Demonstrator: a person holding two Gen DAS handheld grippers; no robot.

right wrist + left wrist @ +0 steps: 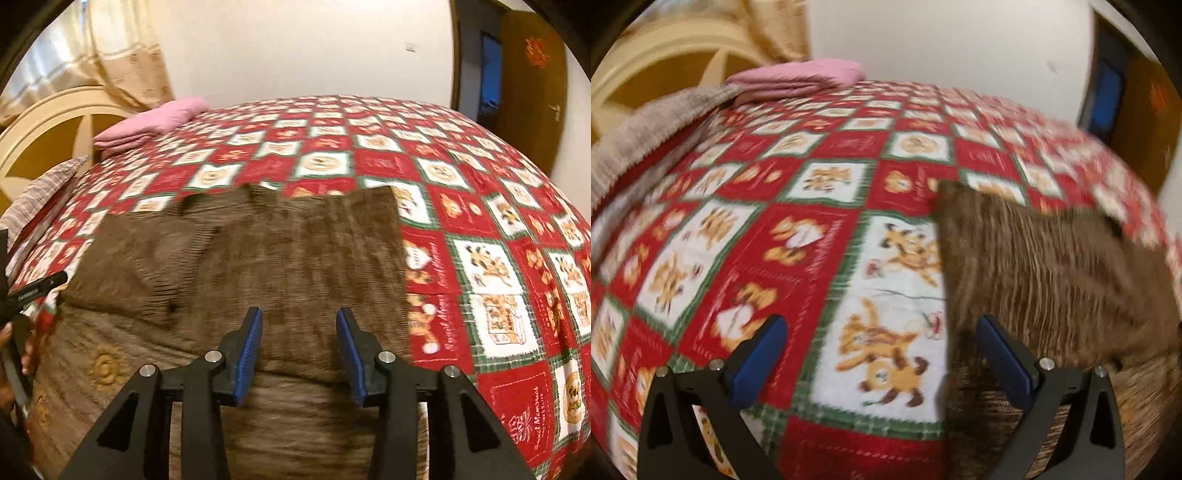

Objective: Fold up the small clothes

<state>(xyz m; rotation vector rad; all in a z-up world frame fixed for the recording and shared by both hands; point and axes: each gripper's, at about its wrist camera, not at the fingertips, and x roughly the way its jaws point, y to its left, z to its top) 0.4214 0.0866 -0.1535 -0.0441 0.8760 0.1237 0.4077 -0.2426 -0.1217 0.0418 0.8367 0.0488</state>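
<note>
Right wrist view has the brown garment point(236, 266) lying flat on the bed's red checked quilt point(480, 229), a flap already doubled over it. My right tongs point(299, 350) hang half spread above the near fold, pinching nothing. Left tongs point(882, 354) gape wide over bare quilt beside the garment's edge. Risk: grabbing one layer only would drag the fold apart. Only this view shows the person's hand point(22, 350); both catch the pink pile point(798, 79) beyond the garment.
</note>
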